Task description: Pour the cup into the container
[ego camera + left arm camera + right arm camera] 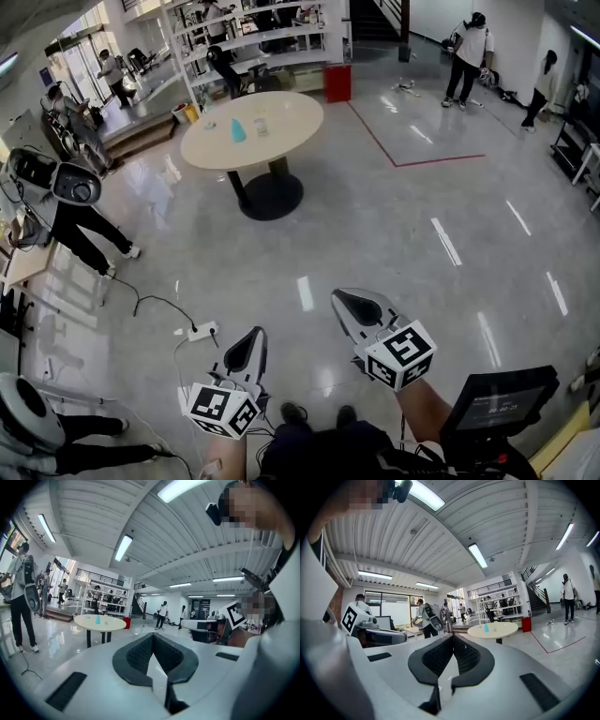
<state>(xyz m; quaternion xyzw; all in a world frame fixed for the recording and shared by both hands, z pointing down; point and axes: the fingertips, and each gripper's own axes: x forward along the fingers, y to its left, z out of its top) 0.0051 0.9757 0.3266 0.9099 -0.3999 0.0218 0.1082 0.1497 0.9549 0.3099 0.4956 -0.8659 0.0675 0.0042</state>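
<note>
A small blue object (238,131), perhaps the cup, is indistinct on the distant round cream tabletop (286,127) amid glossy grey floor (394,225). The left tongs (247,350) and right tongs (358,306) are closed, empty.

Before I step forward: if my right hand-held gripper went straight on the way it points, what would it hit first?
Nothing close: the right hand-held gripper points over open floor toward the round table, probably the first thing met, though depth is unclear.
</note>
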